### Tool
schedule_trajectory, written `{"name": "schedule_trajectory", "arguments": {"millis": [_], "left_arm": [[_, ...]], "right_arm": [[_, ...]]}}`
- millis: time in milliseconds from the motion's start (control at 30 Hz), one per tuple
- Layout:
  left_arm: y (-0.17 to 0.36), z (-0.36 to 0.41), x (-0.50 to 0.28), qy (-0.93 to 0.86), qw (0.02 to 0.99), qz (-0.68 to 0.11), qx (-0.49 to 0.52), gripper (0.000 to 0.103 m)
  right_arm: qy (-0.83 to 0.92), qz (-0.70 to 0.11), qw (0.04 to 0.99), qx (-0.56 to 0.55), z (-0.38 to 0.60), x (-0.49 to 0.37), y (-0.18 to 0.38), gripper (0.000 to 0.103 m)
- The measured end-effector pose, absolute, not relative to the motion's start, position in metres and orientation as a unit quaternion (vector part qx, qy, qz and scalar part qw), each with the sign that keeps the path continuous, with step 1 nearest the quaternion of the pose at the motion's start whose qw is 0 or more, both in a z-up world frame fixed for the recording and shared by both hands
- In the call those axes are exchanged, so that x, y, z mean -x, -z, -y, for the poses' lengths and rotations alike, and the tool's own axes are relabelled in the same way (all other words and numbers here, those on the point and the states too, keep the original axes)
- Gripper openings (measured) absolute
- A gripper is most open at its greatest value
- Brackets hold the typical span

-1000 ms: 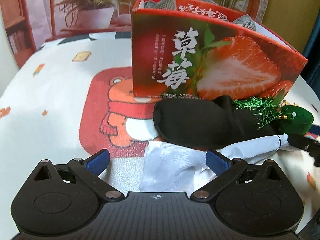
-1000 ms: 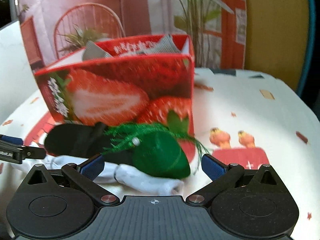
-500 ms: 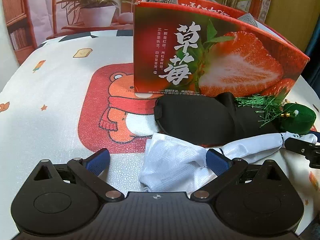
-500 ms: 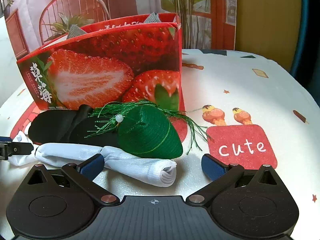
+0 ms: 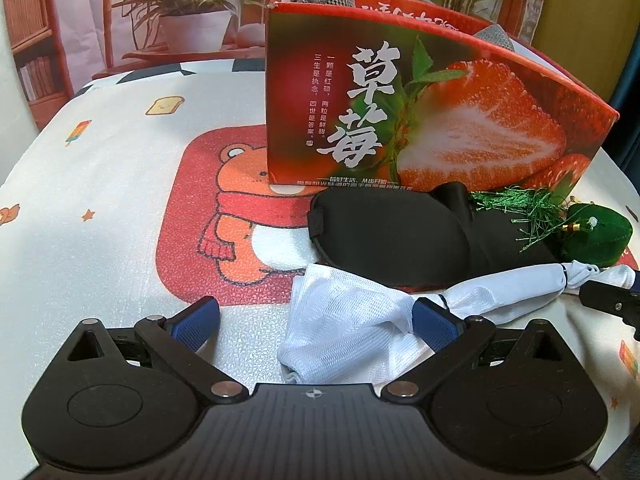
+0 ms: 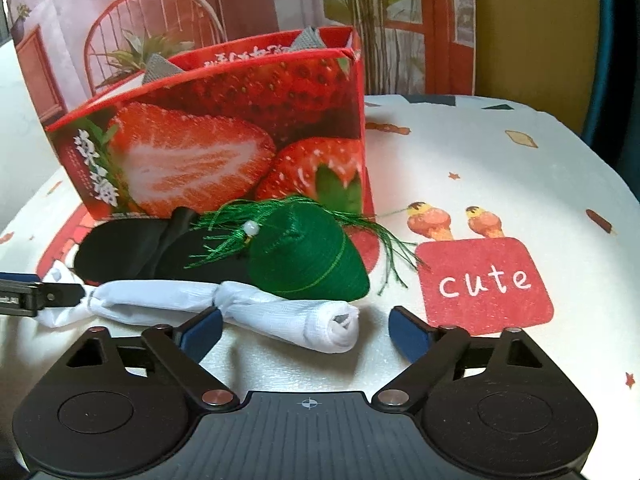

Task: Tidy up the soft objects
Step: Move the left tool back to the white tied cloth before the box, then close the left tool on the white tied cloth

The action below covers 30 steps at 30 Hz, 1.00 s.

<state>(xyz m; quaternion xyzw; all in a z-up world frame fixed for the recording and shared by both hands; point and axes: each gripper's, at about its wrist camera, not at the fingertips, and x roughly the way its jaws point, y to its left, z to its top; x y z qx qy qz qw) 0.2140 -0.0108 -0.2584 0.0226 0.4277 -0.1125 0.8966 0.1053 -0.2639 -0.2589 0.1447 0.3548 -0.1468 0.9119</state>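
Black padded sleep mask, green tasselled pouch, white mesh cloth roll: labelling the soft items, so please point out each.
Black padded sleep mask (image 5: 384, 236), left wrist view, middle of its padded front.
Green tasselled pouch (image 6: 308, 256), right wrist view, its rounded body.
White mesh cloth roll (image 6: 288, 314), right wrist view, rolled section near its end.

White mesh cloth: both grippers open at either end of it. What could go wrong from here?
1. The white mesh cloth lies against the green tasselled pouch and the black eye mask; lifting it may drag either one.
2. The left gripper straddles only a loose bunch, so its grip may slip.
3. The strawberry box already holds grey fabric; a long cloth may drape over its rim.
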Motion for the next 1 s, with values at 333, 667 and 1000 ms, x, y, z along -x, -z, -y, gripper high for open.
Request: {"name": "schedule_trajectory", "arguments": {"millis": [333, 667, 1000], "left_arm": [[0.258, 0.012, -0.214, 0.124, 0.888, -0.441, -0.037, 0.103], [0.254, 0.002, -0.202, 0.135, 0.884, -0.448, -0.011, 0.103], [0.252, -0.005, -0.191, 0.153, 0.893, -0.423, 0.022, 0.078]], "right_arm": [[0.129, -0.351, 0.916, -0.148, 0.259, -0.102, 0.251, 0.073], [0.13, -0.35, 0.916, -0.15, 0.258, -0.098, 0.251, 0.051], [0.12, -0.347, 0.917, -0.155, 0.252, -0.092, 0.254, 0.039]]}}
